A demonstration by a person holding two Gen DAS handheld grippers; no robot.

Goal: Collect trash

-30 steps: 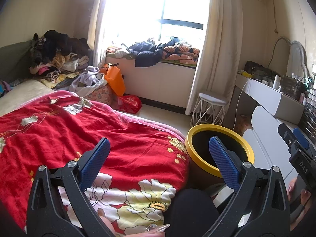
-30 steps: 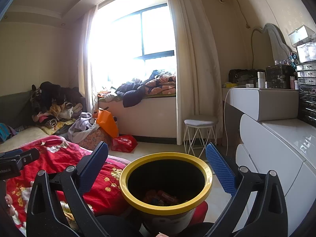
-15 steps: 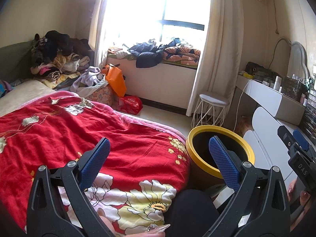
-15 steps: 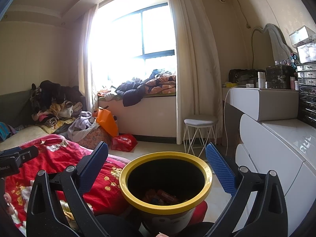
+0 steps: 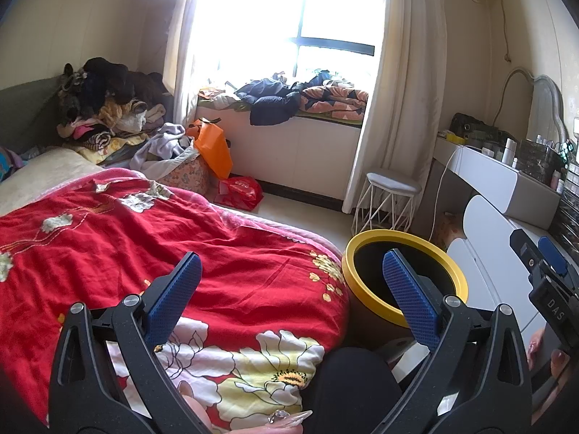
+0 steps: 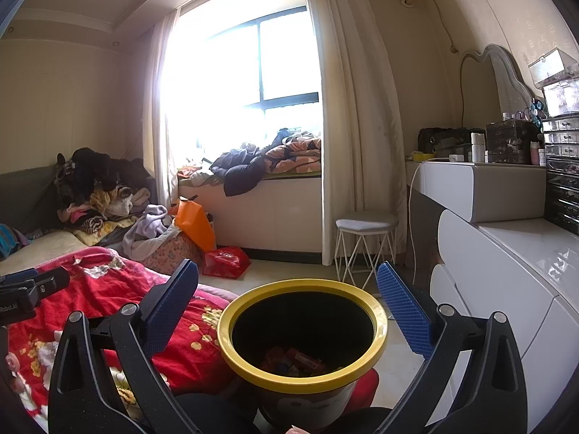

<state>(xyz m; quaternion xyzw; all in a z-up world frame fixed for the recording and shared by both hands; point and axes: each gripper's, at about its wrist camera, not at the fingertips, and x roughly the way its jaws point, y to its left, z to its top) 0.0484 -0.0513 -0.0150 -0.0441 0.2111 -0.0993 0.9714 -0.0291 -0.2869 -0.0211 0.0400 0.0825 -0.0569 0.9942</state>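
- Left gripper (image 5: 289, 289), lower centre, hovers level over the bed (image 5: 108, 238), fingers spread, empty.
- Right gripper (image 6: 289, 300) hovers over the bin (image 6: 300, 379) at frame bottom, fingers wide apart, empty.

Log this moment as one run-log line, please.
left gripper: open, empty, over red bedspread | right gripper: open, empty, facing yellow-rimmed trash bin | bin: some trash inside
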